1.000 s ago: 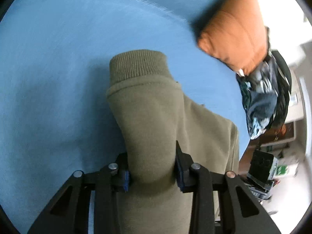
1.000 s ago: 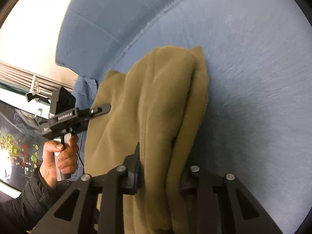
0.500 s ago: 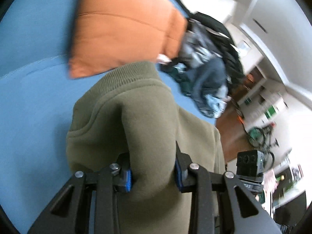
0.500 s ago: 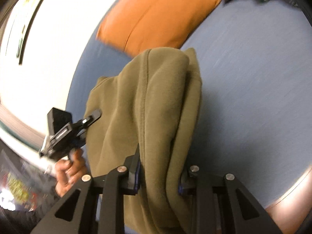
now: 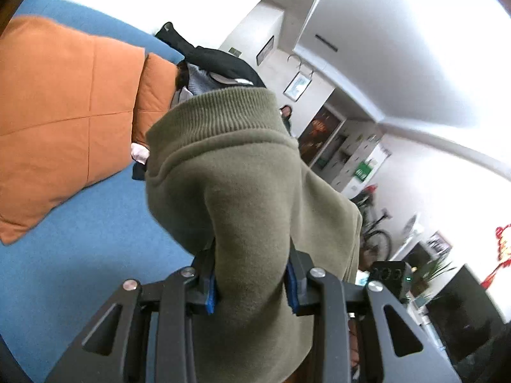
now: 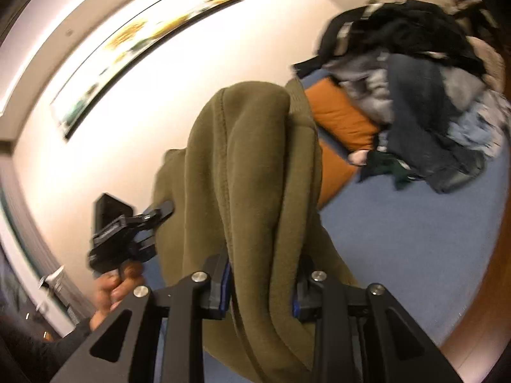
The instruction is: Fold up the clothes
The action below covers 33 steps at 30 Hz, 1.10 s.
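- Left of the left gripper [image 5: 250, 282], beyond its fingertips, an orange cushion [image 5: 64, 111] leans on the blue sofa [image 5: 95, 233]; the blue seat runs under the left finger.
- Between the left gripper's jaws sits a thick fold of the olive sweatshirt [image 5: 239, 198]; the blue-padded fingers [image 5: 209, 290] press it from both sides, so the jaws are clamped on the cloth. Its ribbed band arches up ahead of the jaws.
- Beyond the ribbed band, a heap of dark clothes [image 5: 217, 63] peeks out against the cushion.
- Right of those jaws, the sweatshirt hangs down as a sheet, and past its edge a black camera block shows; farther off stand a bicycle [image 5: 373, 223] and shelves.
- Left of the right gripper [image 6: 260, 282], in the right wrist view, the person's left hand [image 6: 118, 287] grips the handle of the other black tool, whose finger reaches the sweatshirt's edge.
- Between the right gripper's jaws a bunched, doubled fold of the same sweatshirt [image 6: 255, 191] is pinched, jaws closed on it; the cloth rises ahead and drapes below.
- Right of these jaws and ahead, the cushion [image 6: 338, 118] lies behind the garment, touching the pile of clothes [image 6: 415, 95] on the blue seat [image 6: 399, 255].
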Each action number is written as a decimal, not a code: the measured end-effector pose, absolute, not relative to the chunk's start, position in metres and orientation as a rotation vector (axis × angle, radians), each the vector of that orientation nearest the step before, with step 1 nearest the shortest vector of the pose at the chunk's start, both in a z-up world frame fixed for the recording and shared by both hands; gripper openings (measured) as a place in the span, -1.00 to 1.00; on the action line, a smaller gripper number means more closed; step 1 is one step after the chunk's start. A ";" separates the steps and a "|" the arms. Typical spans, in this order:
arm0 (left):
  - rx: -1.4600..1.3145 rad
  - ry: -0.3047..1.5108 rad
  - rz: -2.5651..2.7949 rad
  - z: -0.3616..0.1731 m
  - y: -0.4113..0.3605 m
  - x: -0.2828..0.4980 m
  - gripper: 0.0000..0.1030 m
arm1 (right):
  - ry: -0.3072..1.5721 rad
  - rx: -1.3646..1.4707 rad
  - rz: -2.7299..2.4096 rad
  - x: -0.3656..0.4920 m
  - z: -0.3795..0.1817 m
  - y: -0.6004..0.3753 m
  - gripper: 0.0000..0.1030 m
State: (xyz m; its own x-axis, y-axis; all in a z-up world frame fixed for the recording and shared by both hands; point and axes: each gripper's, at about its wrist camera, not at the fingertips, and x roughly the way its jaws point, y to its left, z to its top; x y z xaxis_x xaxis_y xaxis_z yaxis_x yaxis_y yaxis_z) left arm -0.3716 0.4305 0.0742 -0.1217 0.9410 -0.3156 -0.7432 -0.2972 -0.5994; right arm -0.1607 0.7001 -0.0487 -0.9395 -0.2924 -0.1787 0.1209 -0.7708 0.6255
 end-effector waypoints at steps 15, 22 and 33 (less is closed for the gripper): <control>-1.526 -0.500 1.948 -0.135 0.328 -0.417 0.03 | -1.126 1.210 -2.677 -0.260 -0.176 0.748 0.14; -1.574 -0.586 1.823 -0.165 0.320 -0.365 -0.02 | -1.068 1.452 -2.504 -0.259 -0.201 0.718 0.12; -1.430 -0.260 2.018 -0.140 0.346 -0.344 -0.22 | -1.221 1.467 -2.494 -0.250 -0.218 0.749 -0.51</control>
